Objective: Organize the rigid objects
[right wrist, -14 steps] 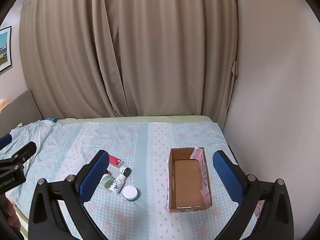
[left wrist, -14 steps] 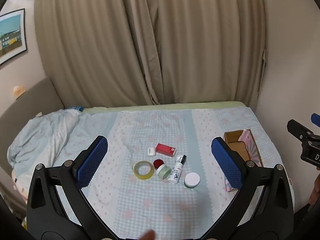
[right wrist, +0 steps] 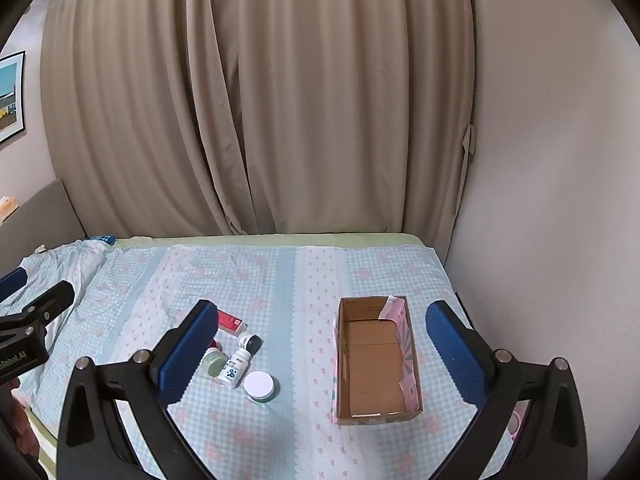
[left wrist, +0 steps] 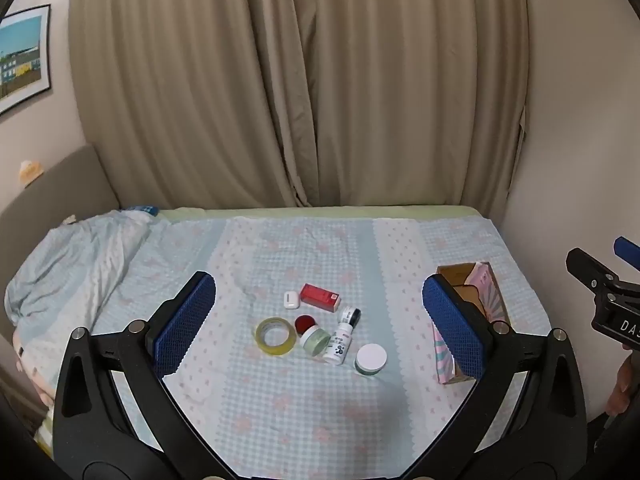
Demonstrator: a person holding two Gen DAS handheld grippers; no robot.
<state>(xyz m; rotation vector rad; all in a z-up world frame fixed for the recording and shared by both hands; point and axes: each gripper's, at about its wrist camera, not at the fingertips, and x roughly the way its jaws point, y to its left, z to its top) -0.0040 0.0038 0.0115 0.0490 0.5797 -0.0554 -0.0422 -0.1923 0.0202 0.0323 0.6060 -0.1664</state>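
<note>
Currently both tongs, left tongs [left wrist: 319, 326] and right tongs [right wrist: 322, 350], spread, empty. Small white-lidded round jar [left wrist: 371, 358] sits mid-bed, left of open cardboard box [right wrist: 376, 360]; likely light, stiff, slick: pinch sides.

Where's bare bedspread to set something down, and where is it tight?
Free: the strip between the white-lidded jar and the cardboard box, and the bedspread behind the red box. Crowded: the cluster around the tape roll and white bottle.
</note>
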